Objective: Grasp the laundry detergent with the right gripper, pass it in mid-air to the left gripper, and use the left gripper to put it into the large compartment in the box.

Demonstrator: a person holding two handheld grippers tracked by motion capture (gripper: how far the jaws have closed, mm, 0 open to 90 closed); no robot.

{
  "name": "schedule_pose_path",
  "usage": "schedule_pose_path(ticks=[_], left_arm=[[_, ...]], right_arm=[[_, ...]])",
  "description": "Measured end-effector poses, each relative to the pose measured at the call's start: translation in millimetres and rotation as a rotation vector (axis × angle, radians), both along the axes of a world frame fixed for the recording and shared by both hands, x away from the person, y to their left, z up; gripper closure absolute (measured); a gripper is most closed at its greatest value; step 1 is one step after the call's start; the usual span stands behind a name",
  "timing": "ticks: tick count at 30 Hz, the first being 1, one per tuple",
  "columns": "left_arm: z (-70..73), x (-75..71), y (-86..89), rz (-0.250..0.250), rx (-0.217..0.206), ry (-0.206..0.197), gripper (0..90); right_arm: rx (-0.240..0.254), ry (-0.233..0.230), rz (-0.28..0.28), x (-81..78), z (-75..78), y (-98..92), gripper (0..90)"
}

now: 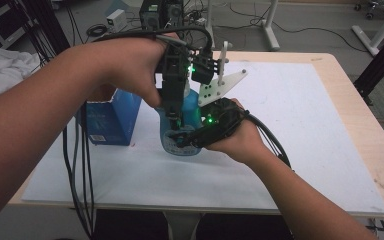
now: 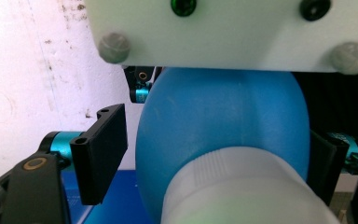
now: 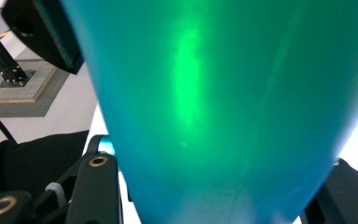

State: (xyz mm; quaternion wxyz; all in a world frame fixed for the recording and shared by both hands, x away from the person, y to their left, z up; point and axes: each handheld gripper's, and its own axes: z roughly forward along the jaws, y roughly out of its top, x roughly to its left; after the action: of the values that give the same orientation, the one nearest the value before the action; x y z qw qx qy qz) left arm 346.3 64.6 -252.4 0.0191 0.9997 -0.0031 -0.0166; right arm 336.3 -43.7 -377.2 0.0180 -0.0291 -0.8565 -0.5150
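Blue bottle; its white cap.

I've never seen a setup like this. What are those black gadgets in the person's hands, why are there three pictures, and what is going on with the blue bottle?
No robot here: a person holds a hand-operated gripper in each hand, each with two black jaws and its own small camera. The high view looks down on the table from above; the other two look along each gripper's jaws.

On the white mat stand a blue bottle and, beside it, a blue box.

The right gripper comes in from the side, and its jaws are clamped on the bottle's body, which looks greenish up close. The left gripper reaches down from above around the bottle's upper part, near the white cap. In the left gripper view a gap shows between the bottle and the jaw that is on the left, so it isn't gripping yet.
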Motion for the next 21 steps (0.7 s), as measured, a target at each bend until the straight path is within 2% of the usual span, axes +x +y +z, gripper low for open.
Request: schedule_pose_path(ticks=[3, 11, 12, 15, 16, 21], left_arm=[[0.4, -0.6, 0.5, 0.004, 0.001, 0.007, 24.2], [0.2, -0.7, 0.2, 0.004, 0.004, 0.015, 25.3], [0.2, -0.7, 0.2, 0.003, 0.005, 0.016, 28.2], [0.3, -0.8, 0.0, -0.001, 0.008, 0.022, 28.8], [0.3, -0.9, 0.0, -0.002, 0.007, 0.023, 34.2], [-0.1, -0.5, 0.5, 0.006, 0.007, 0.032, 37.1]], right_arm=[[0.001, 0.000, 0.001, 0.0, 0.0, 0.0, 45.5], [0.005, 0.004, 0.004, -1.0, 0.1, 0.7, 45.5], [0.006, 0.002, 0.001, -0.8, 0.1, 0.6, 45.5], [0.007, 0.002, 0.000, -0.6, -0.2, 0.7, 45.5], [0.004, 0.003, 0.001, -0.6, -0.3, 0.7, 45.5], [0.003, 0.003, 0.001, -0.1, -0.4, 0.3, 45.5]])
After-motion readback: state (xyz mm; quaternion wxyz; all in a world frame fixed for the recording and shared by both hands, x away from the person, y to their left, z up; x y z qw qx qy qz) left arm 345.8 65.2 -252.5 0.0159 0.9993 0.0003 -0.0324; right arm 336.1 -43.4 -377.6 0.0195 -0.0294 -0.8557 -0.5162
